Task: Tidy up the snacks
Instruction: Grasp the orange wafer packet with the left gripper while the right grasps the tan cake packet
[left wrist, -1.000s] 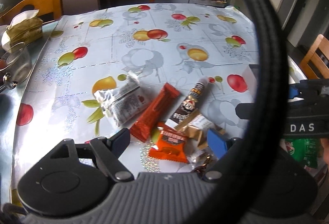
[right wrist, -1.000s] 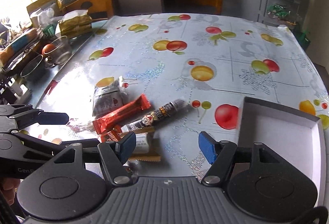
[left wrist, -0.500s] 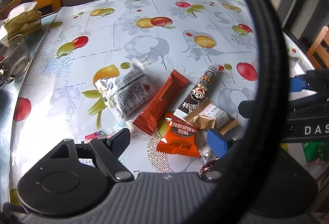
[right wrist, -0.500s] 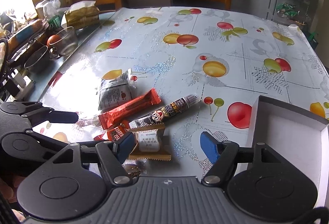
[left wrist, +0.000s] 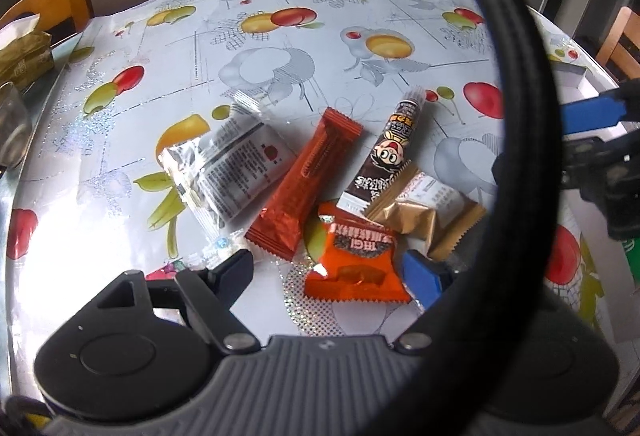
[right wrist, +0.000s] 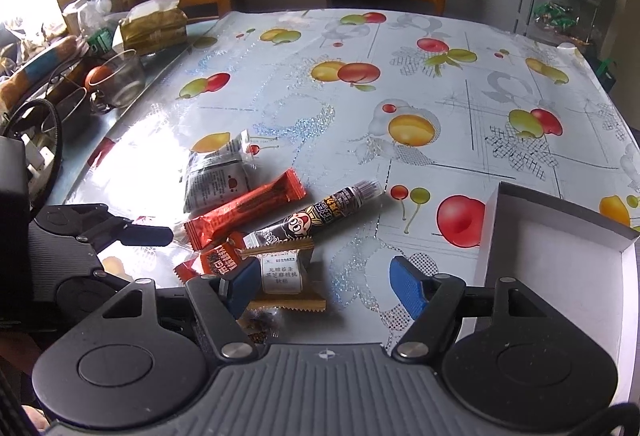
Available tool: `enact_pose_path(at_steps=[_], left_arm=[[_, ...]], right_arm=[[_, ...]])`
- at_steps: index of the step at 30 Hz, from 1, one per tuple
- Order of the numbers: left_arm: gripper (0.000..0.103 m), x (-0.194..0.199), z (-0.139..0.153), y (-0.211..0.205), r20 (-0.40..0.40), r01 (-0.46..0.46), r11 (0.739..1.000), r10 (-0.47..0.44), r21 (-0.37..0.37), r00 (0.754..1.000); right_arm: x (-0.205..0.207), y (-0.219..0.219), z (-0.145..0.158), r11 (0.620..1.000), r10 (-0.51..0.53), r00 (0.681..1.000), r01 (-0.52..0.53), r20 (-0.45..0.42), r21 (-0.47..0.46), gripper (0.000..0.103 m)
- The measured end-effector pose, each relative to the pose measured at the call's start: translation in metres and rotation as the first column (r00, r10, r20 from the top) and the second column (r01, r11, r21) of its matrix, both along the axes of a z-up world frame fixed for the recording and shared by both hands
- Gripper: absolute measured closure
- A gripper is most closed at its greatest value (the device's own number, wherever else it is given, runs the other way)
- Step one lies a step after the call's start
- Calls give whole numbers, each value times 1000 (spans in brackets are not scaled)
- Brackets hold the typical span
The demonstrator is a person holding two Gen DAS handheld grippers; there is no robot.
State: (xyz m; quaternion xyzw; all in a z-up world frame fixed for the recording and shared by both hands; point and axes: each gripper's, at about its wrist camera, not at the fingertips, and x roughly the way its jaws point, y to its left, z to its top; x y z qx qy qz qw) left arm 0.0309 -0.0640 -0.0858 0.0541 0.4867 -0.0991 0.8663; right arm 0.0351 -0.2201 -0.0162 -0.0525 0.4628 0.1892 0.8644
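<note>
Left wrist view. The left gripper (left wrist: 326, 268) hangs low over a heap of snacks on the fruit-print tablecloth (left wrist: 280, 48), its jaws wide apart and nothing between the pads. The small orange packet (left wrist: 356, 268) lies just ahead of the fingertips, between them. Beyond it lie the long orange-red bar (left wrist: 306, 182), the silver foil packet (left wrist: 230, 166), the brown cartoon-printed stick (left wrist: 386, 156) and the gold-wrapped sweet (left wrist: 424, 208); the stick overlaps the gold sweet. A thick black cable (left wrist: 524, 140) arcs across the lens. At far right, the right gripper (left wrist: 592, 128) shows only as one blue pad and dark framework.

Right wrist view. The right gripper (right wrist: 320, 282) also stands with its fingers apart and empty; the gold-wrapped sweet (right wrist: 282, 276) lies just beside its left pad. The white box (right wrist: 560, 260) sits at right, open, and no snack shows in the visible part of its interior. The left gripper (right wrist: 100, 236) enters from the left edge, near the heap. A small dark-wrapped candy (right wrist: 256, 326) lies partly hidden under the gripper body.

Progress, as judged: every visible snack lies outside the box, so sorting has apparently not begun; the first pick-up remains, then transfer of each item.
</note>
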Motion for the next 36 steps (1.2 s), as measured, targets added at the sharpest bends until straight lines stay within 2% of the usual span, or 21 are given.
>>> enact_pose_path(at_steps=[1, 3, 5, 7, 16, 26, 36], left_arm=[[21, 0, -2, -1, 3, 5, 1000, -5, 2, 1000], [28, 0, -5, -1, 1, 18, 1000, -18, -13, 1000], [44, 0, -7, -1, -12, 21, 1000, -21, -21, 1000], [52, 1, -8, -2, -14, 29, 999, -30, -27, 999], [55, 1, -9, 0, -23, 32, 999, -33, -34, 999], [56, -8, -5, 21, -30, -39, 998, 38, -43, 999], [56, -22, -4, 37, -34, -70, 997, 69, -39, 997]], right_arm=[[0, 1, -1, 1000, 1, 1000, -1, -2, -1, 31], [-1, 1, -1, 1000, 3, 1000, -3, -4, -3, 31], [-1, 2, -2, 1000, 3, 1000, -3, -3, -4, 29], [-1, 1, -1, 1000, -1, 1000, 1, -2, -3, 29], [1, 4, -4, 1000, 7, 1000, -7, -10, 3, 28], [1, 23, -13, 998, 59, 997, -59, -42, 8, 27], [5, 44, -25, 996, 83, 995, -84, -48, -10, 24]])
